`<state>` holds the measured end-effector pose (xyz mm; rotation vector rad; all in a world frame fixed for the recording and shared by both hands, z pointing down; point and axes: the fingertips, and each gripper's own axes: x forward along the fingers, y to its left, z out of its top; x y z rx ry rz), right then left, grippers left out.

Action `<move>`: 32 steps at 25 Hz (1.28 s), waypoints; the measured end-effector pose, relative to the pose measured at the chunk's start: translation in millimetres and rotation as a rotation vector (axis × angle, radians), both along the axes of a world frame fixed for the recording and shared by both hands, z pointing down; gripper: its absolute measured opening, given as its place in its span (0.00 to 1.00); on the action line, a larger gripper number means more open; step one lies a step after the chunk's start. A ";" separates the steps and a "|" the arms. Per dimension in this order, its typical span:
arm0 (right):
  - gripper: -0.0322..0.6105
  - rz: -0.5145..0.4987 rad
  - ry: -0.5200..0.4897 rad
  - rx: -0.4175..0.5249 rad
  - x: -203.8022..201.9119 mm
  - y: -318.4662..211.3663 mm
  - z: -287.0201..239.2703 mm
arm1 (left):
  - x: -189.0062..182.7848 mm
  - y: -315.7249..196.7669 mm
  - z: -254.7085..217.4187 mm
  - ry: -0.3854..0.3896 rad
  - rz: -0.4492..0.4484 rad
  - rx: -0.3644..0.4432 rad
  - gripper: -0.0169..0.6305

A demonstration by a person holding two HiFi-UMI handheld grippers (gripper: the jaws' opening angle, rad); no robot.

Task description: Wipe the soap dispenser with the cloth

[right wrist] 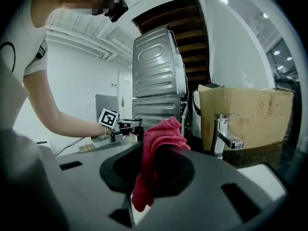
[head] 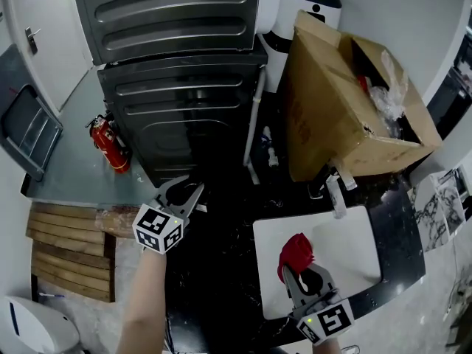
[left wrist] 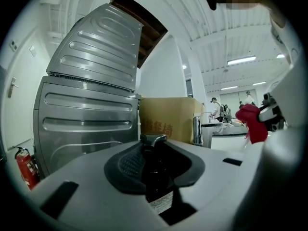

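Two tools, both loaded. The left gripper [head: 184,190] has its jaws drawn in narrow on the soap dispenser [left wrist: 156,177], a dark bottle standing upright between its pads, with the pump head [left wrist: 153,139] poking up just past the jaw tips. The right gripper [head: 310,271] is clamped on the cloth [right wrist: 159,148], a red rag bunched above its jaws with a tail hanging down below them. Seen along the right gripper, the left one and its bottle sit ahead and off to the left, well apart from the cloth.

I judge the bottle to be rigid and smooth, likely slick where soap has run, and weighted low by its contents. The body is the place to hold it, as now; the pump head would give under pressure and makes a poor grip. The cloth is light and limp, so it needs a firm pinch on a bunched part and will wrap readily round the bottle.

On writing: a pale label [left wrist: 161,202] sits low on the bottle, its print too small to read. Beyond the left gripper's tips, a cardboard box [left wrist: 168,121] bears red Chinese characters that I cannot read with certainty.
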<state>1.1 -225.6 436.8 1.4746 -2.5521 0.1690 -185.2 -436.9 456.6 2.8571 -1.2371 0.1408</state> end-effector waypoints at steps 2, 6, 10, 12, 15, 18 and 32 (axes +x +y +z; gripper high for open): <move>0.14 0.000 0.003 0.000 -3.5 0.9 -0.7 | -0.3 0.3 0.3 -0.003 0.006 -0.001 0.18; 0.14 -0.002 0.011 0.010 -5.6 2.6 -2.8 | 1.8 5.5 -4.4 0.000 0.005 -0.026 0.18; 0.14 -0.017 0.011 0.038 -9.4 3.2 -12.1 | 7.2 18.1 -21.2 -0.036 -0.008 -0.040 0.18; 0.14 -0.030 0.002 0.061 -11.5 3.9 -20.9 | 9.6 28.2 -35.4 -0.046 -0.019 -0.044 0.18; 0.14 -0.053 -0.016 0.084 -11.2 7.2 -32.1 | 13.9 49.1 -60.9 -0.008 -0.045 -0.072 0.18; 0.14 -0.083 -0.034 0.104 -9.5 13.6 -43.9 | 19.7 73.5 -84.4 0.039 -0.085 -0.114 0.18; 0.14 -0.148 -0.116 0.145 22.0 43.1 -72.0 | 70.1 156.1 -85.5 0.251 -0.292 -0.383 0.18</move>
